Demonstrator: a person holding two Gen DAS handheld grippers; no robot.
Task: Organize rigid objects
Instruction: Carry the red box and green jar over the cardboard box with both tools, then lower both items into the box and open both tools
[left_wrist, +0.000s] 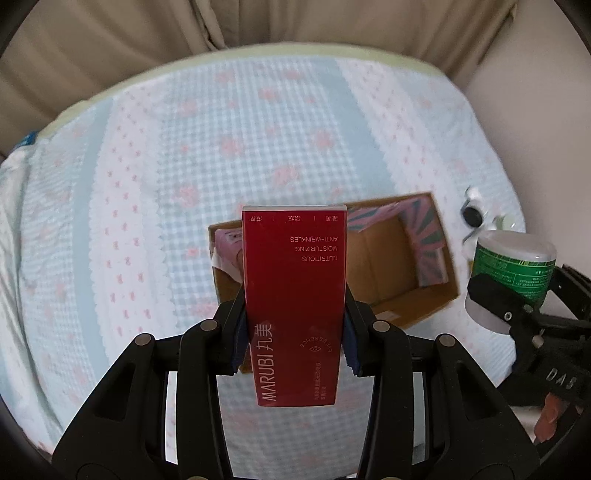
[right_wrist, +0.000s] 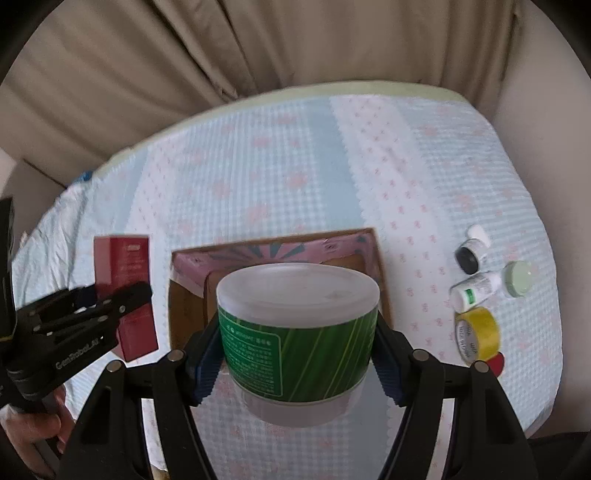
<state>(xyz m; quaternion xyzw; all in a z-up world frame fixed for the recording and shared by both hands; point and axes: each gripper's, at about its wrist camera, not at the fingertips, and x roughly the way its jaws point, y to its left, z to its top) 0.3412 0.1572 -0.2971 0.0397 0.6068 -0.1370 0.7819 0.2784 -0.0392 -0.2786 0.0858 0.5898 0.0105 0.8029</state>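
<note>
Red carton (left_wrist: 295, 306): clamped in left hand-held gripper (left_wrist: 293, 332), long axis pointing away along the fingers, hanging above the near-left corner of the cardboard box (left_wrist: 439, 291). Green-labelled tub (right_wrist: 299, 332): gripped at its sides by right hand-held gripper (right_wrist: 297, 354), held over the same box, which lies just beyond. Box contents: pink striped packaging against its walls, floor mostly bare. Loose on bed (right_wrist: 258, 166), right of box: small bottles (right_wrist: 474, 288), yellow tape roll (right_wrist: 478, 332).
</note>
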